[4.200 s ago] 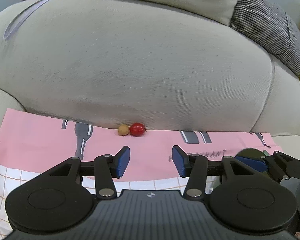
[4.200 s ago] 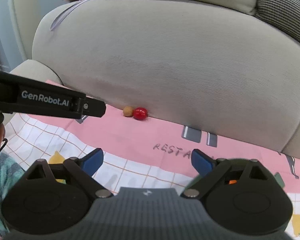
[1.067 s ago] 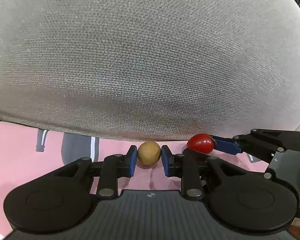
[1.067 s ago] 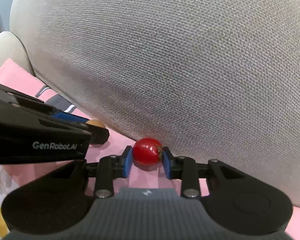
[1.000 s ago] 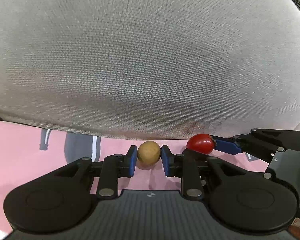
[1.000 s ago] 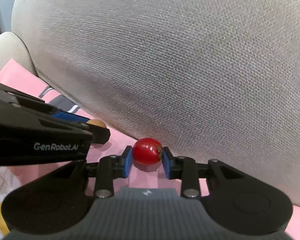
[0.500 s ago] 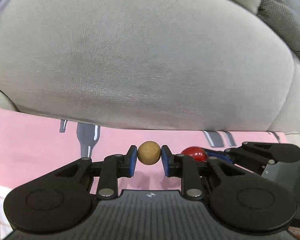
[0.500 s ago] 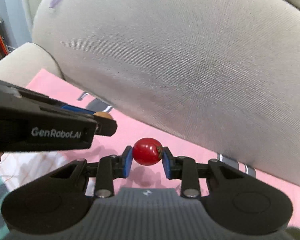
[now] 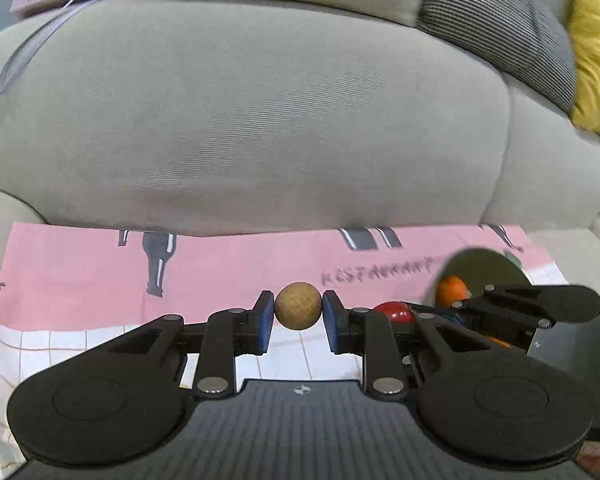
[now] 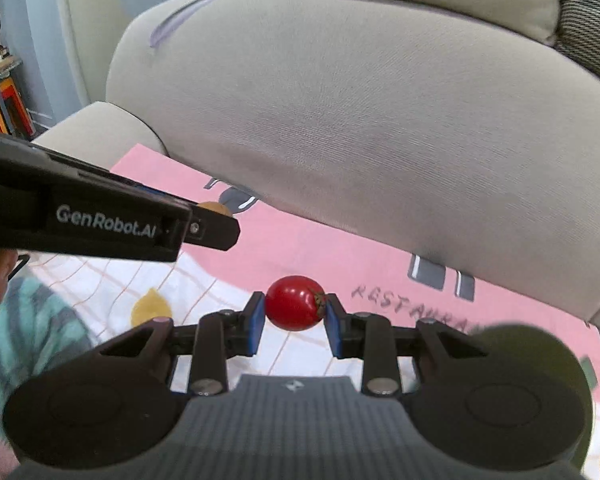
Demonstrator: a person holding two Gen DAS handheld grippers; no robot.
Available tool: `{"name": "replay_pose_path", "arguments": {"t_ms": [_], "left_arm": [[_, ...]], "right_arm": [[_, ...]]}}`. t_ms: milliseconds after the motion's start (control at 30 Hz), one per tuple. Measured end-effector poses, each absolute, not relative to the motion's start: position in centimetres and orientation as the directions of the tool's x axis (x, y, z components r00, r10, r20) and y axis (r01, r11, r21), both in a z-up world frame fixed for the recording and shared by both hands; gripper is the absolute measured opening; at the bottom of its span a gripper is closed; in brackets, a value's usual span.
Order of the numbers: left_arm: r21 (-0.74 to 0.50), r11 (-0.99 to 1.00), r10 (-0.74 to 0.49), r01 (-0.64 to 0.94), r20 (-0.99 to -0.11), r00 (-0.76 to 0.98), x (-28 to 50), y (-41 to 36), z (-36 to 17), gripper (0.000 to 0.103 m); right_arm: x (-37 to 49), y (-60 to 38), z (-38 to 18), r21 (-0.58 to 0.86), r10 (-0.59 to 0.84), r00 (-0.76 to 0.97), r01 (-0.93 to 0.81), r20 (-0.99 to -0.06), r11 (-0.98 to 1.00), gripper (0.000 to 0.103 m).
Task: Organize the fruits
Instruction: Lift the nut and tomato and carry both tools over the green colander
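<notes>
Both tongs are clamped across their fruit's middle — left gripper (image 9: 298, 312) on the tan ball (image 9: 298, 306), right gripper (image 10: 295, 314) on the red tomato (image 10: 294, 303) — small, light, probably squashable.

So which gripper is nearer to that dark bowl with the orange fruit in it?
Right. The right gripper, shut on the red tomato, reaches right up to the dark bowl. The left gripper, shut on the tan round fruit, sits further left.
</notes>
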State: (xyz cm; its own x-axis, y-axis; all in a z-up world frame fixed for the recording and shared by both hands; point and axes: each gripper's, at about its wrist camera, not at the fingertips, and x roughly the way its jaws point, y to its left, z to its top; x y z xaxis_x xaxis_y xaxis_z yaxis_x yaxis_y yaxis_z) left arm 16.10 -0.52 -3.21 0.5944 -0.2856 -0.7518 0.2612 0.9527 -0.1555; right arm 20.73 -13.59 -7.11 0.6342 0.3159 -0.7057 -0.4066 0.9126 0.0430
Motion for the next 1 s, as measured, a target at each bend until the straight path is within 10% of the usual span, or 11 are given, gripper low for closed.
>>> {"name": "replay_pose_path", "arguments": {"t_ms": [1000], "left_arm": [[-0.063, 0.826, -0.396, 0.561, -0.773, 0.496, 9.9, -13.1, -3.0, 0.029]], "right_arm": [[9.7, -25.5, -8.1, 0.129, 0.212, 0.717, -0.169, -0.664, 0.977, 0.029]]}}
